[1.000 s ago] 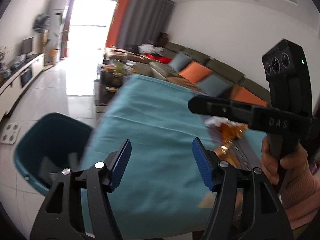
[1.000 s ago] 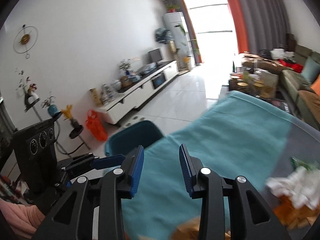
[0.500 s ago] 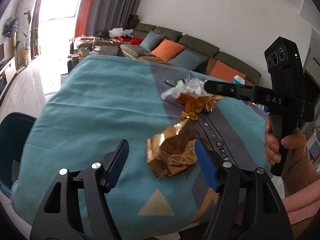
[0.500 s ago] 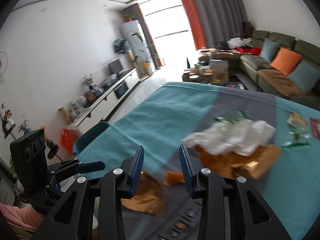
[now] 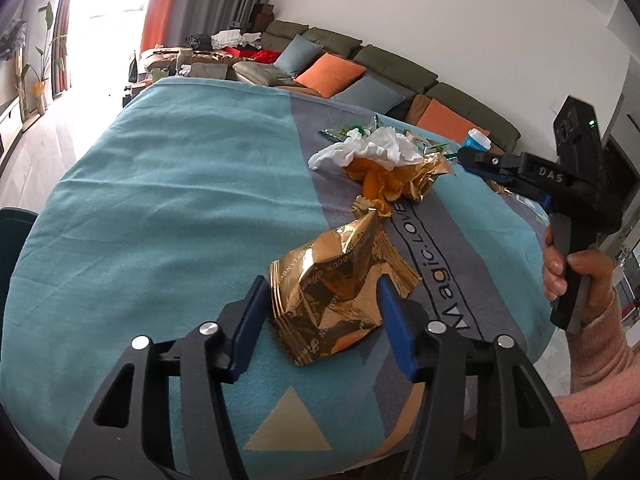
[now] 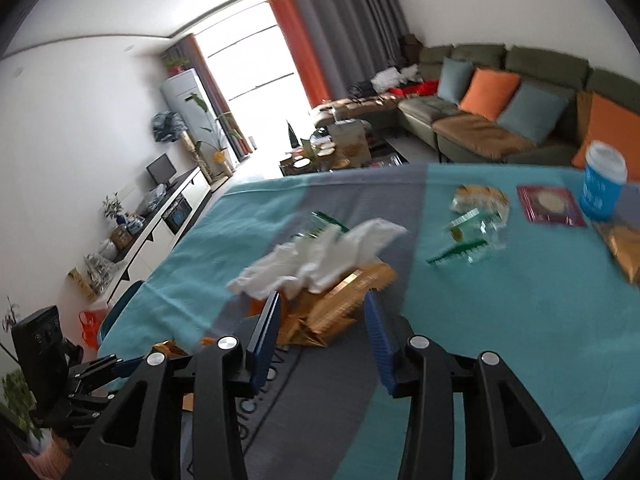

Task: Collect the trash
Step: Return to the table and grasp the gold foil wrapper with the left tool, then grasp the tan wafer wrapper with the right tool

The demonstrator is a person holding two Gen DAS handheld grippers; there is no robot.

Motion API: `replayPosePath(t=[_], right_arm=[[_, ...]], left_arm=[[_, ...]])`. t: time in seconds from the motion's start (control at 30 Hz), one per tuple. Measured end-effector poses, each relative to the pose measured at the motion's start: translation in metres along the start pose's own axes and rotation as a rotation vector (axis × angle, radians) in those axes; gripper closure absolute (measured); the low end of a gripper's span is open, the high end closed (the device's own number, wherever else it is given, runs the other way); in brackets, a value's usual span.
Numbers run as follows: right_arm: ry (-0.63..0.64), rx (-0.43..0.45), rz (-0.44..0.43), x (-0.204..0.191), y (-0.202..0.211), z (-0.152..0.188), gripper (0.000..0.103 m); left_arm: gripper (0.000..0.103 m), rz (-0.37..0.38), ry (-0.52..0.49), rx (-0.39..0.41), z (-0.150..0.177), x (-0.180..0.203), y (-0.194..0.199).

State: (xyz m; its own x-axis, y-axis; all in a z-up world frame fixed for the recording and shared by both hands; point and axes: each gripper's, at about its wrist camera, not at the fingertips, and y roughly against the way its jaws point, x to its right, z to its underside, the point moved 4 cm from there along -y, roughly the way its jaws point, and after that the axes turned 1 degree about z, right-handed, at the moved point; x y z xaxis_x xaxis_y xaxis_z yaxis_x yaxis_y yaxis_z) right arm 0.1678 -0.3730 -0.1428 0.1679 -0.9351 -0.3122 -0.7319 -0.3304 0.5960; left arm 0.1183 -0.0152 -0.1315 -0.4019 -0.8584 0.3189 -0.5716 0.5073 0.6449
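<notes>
Left gripper (image 5: 322,300): jaws closing around the gold bag (image 5: 336,300), pads not yet clearly pressing it.
Right gripper (image 6: 322,332): jaws opening — narrow gap, gold wrapper (image 6: 340,304) under tissue (image 6: 320,256) just ahead.
Trash: bag lay at 6 o'clock on the table (image 5: 160,200); wrapper pile at 1 o'clock.
Bin (image 5: 12,240): 9 o'clock, off the edge.
Advice: best to pinch the bag's crumpled middle — foil slips.

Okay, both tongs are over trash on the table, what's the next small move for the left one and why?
Probably finish closing the left tongs on the gold bag: their jaws are closing with the bag between them, and it lies on the table.
</notes>
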Motion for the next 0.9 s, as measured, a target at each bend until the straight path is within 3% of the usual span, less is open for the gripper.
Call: replayPosePath(t=[0.23, 0.37, 0.63, 0.8, 0.9], right_arm=[[-0.094, -0.042, -0.037, 0.014, -0.020, 0.005, 0.054], [-0.127, -0.051, -0.070, 0.016, -0.025, 0.006, 0.054], [-0.187, -0.068, -0.108, 0.025, -0.023, 0.009, 0.085], [-0.180, -0.056, -0.107, 0.021, -0.014, 0.007, 0.094], [-0.161, -0.048, -0.100, 0.017, -0.007, 0.007, 0.094]], left_arm=[[0.072, 0.008, -0.007, -0.017, 0.003, 0.001, 0.000], [0.076, 0.015, -0.004, -0.018, 0.004, 0.001, 0.001], [0.079, 0.027, -0.013, -0.004, 0.003, 0.001, 0.009], [0.081, 0.032, -0.010, 0.014, 0.001, -0.001, 0.017], [0.081, 0.032, -0.008, 0.023, 0.000, -0.002, 0.022]])
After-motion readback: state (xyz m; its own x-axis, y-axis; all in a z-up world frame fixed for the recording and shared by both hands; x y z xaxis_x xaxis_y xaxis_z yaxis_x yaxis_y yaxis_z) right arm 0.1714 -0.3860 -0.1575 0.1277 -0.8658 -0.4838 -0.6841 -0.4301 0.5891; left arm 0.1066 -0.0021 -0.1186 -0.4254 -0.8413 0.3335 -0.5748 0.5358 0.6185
